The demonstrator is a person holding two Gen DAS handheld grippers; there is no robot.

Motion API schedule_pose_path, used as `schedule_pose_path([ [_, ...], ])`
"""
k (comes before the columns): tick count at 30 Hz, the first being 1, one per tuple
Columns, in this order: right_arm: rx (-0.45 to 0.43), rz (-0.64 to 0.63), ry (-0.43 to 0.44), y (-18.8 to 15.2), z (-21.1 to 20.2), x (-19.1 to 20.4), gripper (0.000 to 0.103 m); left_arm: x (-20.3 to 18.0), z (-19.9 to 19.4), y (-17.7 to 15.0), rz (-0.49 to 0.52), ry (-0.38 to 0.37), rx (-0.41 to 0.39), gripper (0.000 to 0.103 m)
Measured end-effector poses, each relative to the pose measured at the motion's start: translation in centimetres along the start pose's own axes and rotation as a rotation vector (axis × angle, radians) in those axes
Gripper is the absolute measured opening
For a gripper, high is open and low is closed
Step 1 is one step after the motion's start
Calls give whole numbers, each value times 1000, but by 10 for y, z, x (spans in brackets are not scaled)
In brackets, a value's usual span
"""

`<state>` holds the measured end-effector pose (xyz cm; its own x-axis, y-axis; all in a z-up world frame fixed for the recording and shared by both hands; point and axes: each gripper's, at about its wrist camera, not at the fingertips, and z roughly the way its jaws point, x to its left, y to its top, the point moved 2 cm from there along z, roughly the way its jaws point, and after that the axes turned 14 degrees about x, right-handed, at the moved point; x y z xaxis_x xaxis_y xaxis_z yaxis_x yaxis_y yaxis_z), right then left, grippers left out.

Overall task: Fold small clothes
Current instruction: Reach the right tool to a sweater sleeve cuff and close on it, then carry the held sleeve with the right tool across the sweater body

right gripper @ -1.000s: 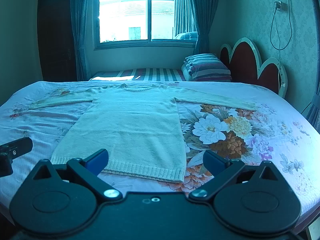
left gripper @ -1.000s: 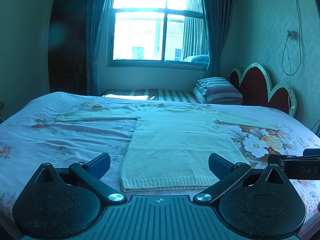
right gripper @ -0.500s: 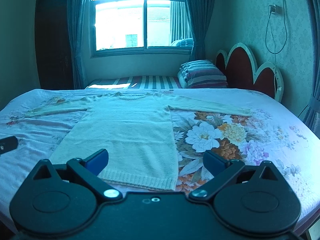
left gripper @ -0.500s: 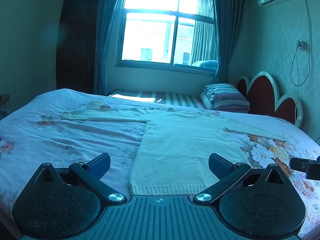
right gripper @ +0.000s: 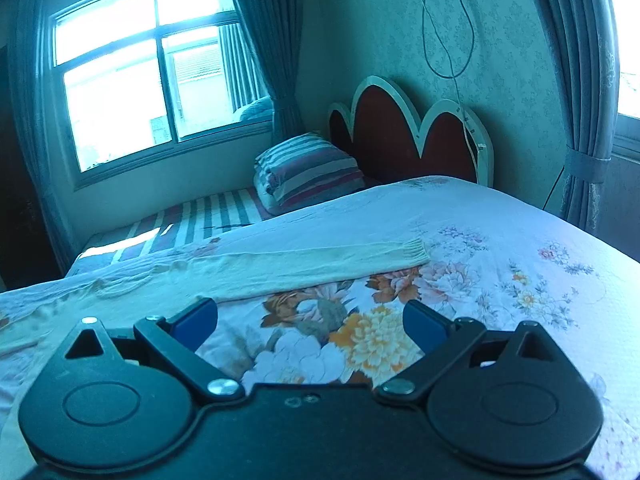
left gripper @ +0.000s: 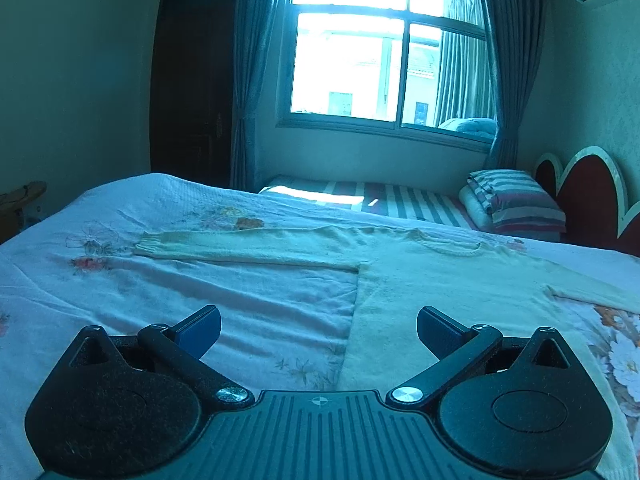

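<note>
On bedspread [left gripper: 200,292]: sweater [left gripper: 440,280] flat; striped pillow [right gripper: 308,168] beyond.

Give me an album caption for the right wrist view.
Open right claw hovers over the floral bedspread, facing the cream sweater's outstretched sleeve.

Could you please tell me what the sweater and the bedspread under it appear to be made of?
The sweater looks like soft cream knit, perhaps wool or acrylic: fuzzy surface, ribbed cuff. The bedspread looks like thin woven cloth, likely cotton, matte, with printed flowers and fine creases.
</note>
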<state>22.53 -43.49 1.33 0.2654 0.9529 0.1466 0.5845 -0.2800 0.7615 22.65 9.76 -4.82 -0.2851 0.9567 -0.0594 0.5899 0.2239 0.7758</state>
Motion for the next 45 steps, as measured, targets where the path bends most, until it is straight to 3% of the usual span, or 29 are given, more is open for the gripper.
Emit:
schedule_pose_path([
  [3,19,56,-17,27,65,-20,97,-5,54,19,-23,31,40,103],
  [7,45,180,-51,56,149,-55,97,-10,97,37,-32,115,55,103],
  [15,48,317,-55,74,234,-104,92,1,145,53,-85,199,85,103],
  [18,117,400,-32,73,262,-125,10,4,155,55,-96,221,97,103],
  [19,134,433,-31,70,268,-131,23,4,157,56,-96,224,97,103],
  [21,114,478,-18,66,266,-136,30,4,160,58,-90,237,94,103],
  [22,117,493,-36,65,264,-137,43,5,161,59,-89,243,93,103],
  [24,106,539,1,63,258,-142,56,7,164,63,-99,249,89,103],
  [25,100,555,-1,61,257,-145,57,8,164,64,-102,256,85,103],
  [30,89,606,48,73,280,-160,56,15,170,67,-113,278,105,103],
  [32,89,581,75,79,289,-156,49,14,173,68,-105,297,116,103],
  [34,105,583,98,80,298,-158,12,14,173,70,-103,308,118,103],
  [36,103,602,105,79,301,-161,6,15,172,70,-107,307,111,103],
  [41,101,522,62,91,296,-144,6,28,166,64,-102,315,121,103],
  [45,87,402,49,111,289,-108,5,41,163,56,-70,322,145,103],
])
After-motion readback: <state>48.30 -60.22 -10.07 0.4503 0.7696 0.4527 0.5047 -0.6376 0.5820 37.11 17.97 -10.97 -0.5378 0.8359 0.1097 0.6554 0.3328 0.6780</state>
